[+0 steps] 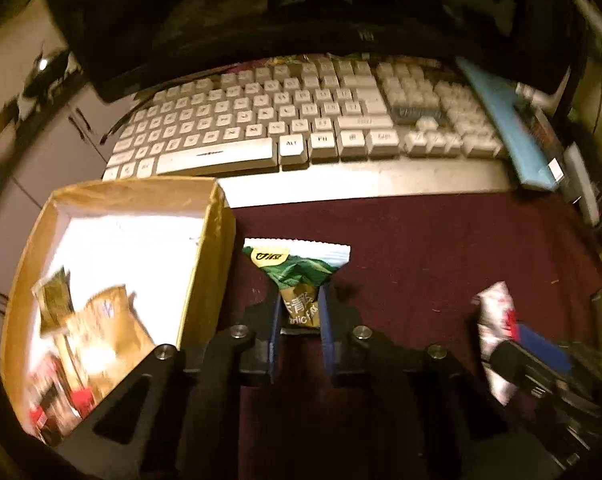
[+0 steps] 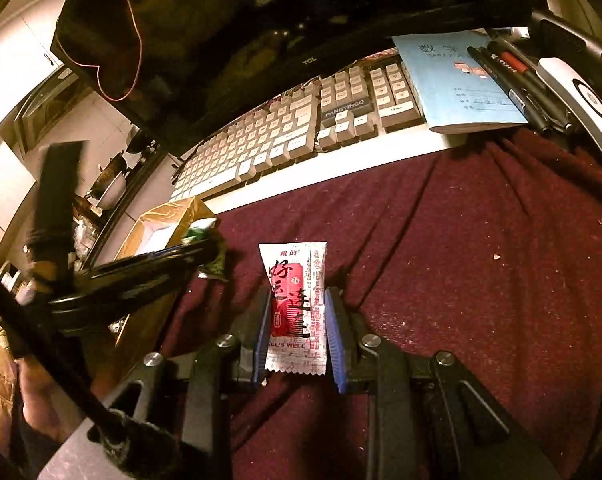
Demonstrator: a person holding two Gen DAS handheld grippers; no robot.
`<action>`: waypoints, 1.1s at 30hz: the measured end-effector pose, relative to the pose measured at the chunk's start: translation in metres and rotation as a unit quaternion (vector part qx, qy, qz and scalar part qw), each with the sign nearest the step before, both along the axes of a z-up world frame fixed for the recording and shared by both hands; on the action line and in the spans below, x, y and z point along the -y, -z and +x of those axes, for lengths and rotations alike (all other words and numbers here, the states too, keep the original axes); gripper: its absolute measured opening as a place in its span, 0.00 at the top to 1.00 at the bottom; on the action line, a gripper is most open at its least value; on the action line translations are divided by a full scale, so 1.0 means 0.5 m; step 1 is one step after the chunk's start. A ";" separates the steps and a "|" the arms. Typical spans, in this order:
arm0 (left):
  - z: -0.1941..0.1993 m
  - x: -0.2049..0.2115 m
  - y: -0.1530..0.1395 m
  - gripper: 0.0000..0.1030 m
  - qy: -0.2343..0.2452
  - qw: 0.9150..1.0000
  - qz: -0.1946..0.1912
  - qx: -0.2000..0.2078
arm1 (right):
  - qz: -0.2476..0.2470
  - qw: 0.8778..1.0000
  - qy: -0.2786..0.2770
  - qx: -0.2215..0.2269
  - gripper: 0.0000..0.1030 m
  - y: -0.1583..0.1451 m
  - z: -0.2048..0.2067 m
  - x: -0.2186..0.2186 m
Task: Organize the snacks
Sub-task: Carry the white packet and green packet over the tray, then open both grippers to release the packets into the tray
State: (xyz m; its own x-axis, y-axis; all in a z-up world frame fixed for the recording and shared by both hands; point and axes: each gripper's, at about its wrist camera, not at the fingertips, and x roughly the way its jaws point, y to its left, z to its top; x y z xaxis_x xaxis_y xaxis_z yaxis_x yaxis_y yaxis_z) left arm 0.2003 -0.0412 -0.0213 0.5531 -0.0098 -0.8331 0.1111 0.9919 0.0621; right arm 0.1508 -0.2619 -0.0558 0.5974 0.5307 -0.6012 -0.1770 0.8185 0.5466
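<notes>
Snacks here are small, light, crinkly packs, likely soft and slippery, so the middle looks best to pinch. Left gripper (image 1: 299, 312) has its jaws clamped on one green pack (image 1: 297, 276), right beside the box (image 1: 217, 216). Right gripper (image 2: 299, 320) has its jaws around one red and white pack (image 2: 297, 304) over the table (image 2: 461, 260), maybe touching. Two or three packs lie in the box.

left gripper (image 1: 299, 312): black frame, blue finger pads, silver screws | right gripper (image 2: 299, 330): black frame, ribbed blue pads (image 2: 335, 336), silver screws
</notes>
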 end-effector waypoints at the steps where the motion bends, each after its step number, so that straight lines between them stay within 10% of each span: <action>1: -0.015 -0.008 -0.009 0.82 -0.004 1.000 -0.019 0.003 | -0.001 1.000 -0.001 0.001 0.76 0.000 0.000 -0.001; 14: -0.265 -0.236 -0.134 0.82 -0.110 0.974 -0.184 0.078 | 0.019 0.991 -0.117 0.060 0.76 -0.083 -0.049 -0.126; 23: -0.278 -0.425 -0.143 0.82 -0.211 0.954 -0.184 0.107 | 0.006 0.973 -0.224 0.054 0.76 -0.133 0.004 -0.364; 33: -0.180 -0.491 -0.065 0.82 -0.233 0.957 -0.162 0.053 | -0.062 0.969 -0.238 0.029 0.76 -0.087 0.047 -0.510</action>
